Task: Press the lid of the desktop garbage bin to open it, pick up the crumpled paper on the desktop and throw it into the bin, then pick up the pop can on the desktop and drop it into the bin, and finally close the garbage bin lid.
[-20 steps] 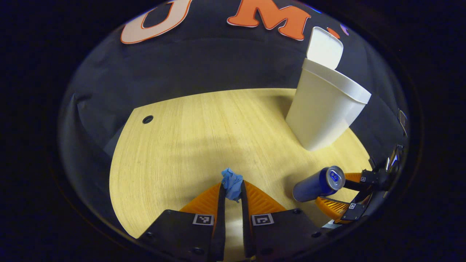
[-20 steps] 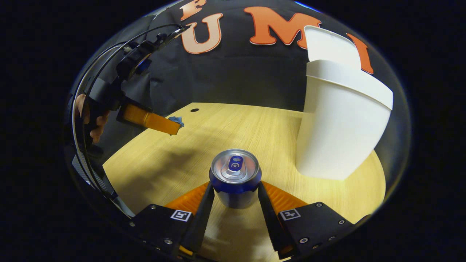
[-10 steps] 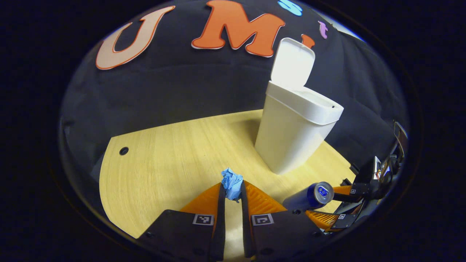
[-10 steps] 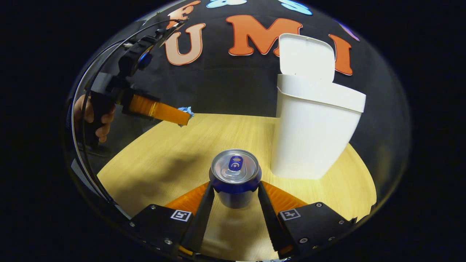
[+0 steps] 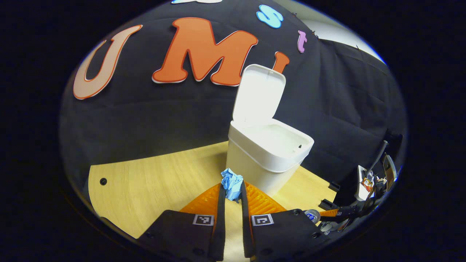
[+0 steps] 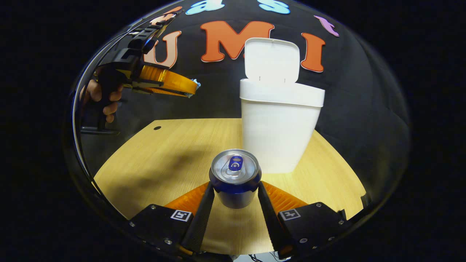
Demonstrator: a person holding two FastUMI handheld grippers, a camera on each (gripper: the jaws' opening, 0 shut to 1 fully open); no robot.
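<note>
A white garbage bin (image 5: 264, 160) (image 6: 278, 131) stands at the back of the wooden desk with its lid (image 5: 259, 95) (image 6: 272, 60) tipped up and open. My left gripper (image 5: 232, 191) is shut on a blue crumpled paper (image 5: 232, 183), held in the air level with the bin's rim and to its left. In the right gripper view that gripper (image 6: 196, 86) shows high at the left, with the paper (image 6: 196, 84) at its tips. My right gripper (image 6: 235, 189) is shut on a blue pop can (image 6: 235, 176), lifted in front of the bin; the can (image 5: 312, 215) peeks in low right.
The light wooden desk (image 6: 174, 153) has a small cable hole (image 6: 157, 128) (image 5: 103, 181) at its far left. A hand (image 6: 103, 98) holds the left gripper's grip. Some equipment (image 5: 367, 182) sits off the desk's right side.
Both grippers have risen with their loads. The left one has lifted the paper from desk height up level with the bin's rim and closer to it; the bin's inside now shows.
</note>
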